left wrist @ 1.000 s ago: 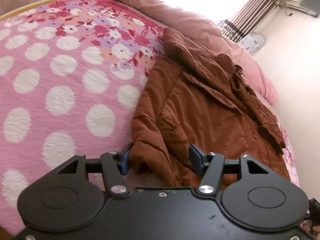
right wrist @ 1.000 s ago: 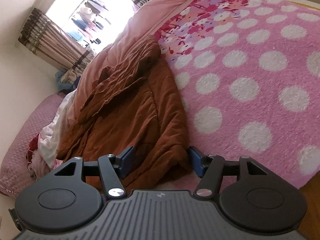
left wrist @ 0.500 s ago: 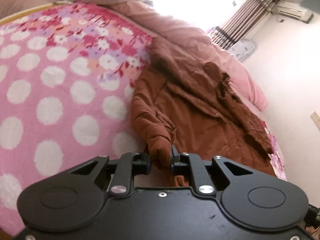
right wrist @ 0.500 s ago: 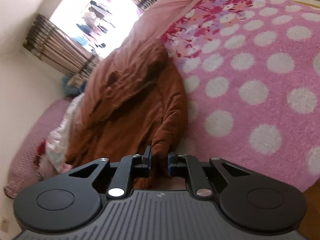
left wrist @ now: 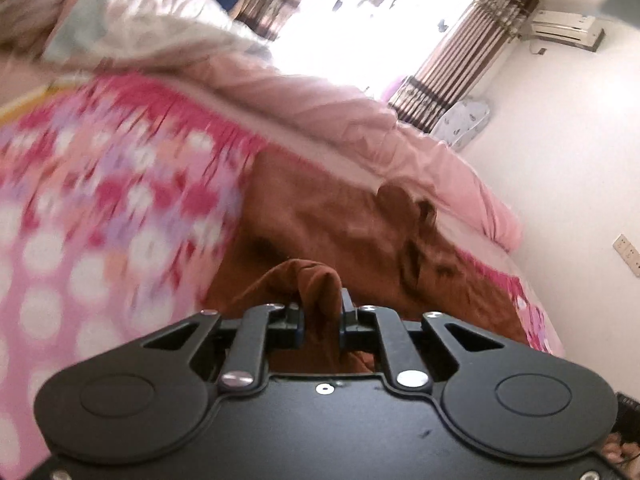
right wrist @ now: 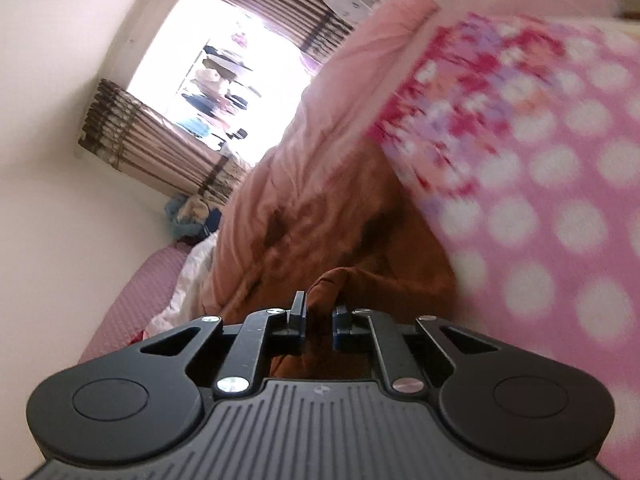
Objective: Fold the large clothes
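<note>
Tools [left wrist: 321, 316] [right wrist: 319, 322] clamping brown garment [left wrist: 344, 224] (both), lifted

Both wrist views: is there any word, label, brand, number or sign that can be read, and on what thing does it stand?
None can be read.
Air conditioner on the wall: any marking is too small and blurred to read.
Wall socket: no text shows.
Left gripper and right gripper: no text, only a small moulded mark on the right one's body.

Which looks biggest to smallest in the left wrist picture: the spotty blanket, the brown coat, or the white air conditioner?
1. spotty blanket
2. brown coat
3. air conditioner, though it is far away, so it only looks tiny.
</note>
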